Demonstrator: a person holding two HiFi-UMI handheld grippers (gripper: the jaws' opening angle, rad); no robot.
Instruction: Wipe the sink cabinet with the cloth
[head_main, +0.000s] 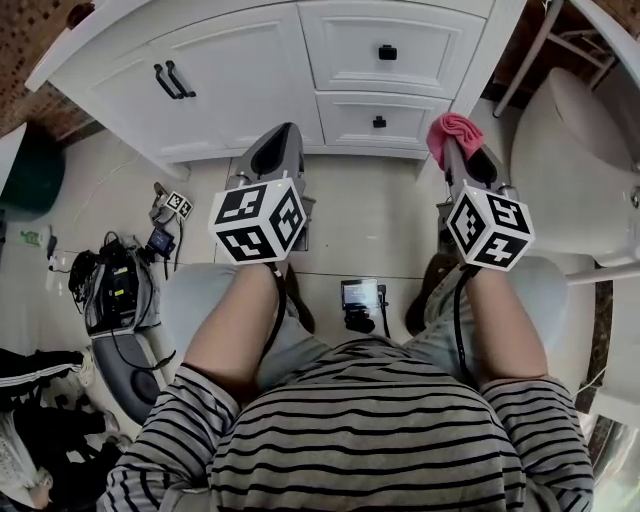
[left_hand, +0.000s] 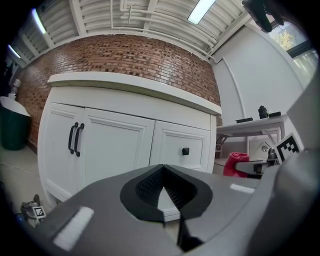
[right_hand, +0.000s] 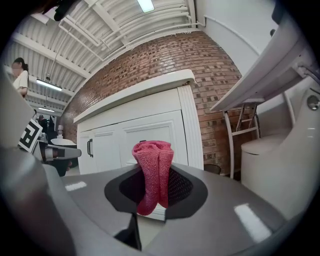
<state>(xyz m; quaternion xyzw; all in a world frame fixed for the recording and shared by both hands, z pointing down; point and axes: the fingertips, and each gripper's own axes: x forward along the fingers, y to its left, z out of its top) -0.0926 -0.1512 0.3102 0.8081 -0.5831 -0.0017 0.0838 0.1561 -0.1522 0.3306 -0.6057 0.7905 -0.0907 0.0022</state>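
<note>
the left gripper (head_main: 275, 152) hangs near the white sink cabinet (head_main: 240, 80), jaws clenched together on nothing (the black door handles (head_main: 172, 80) sit further left). to the right, the right gripper (head_main: 458, 160) grasps the pink cloth (head_main: 452, 130), bunched upright between its jaws, near the cabinet's right edge.

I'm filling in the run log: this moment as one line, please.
right gripper: shut on pink knitted cloth | left gripper: shut, empty | white sink cabinet: ahead, cloth not touching it
</note>
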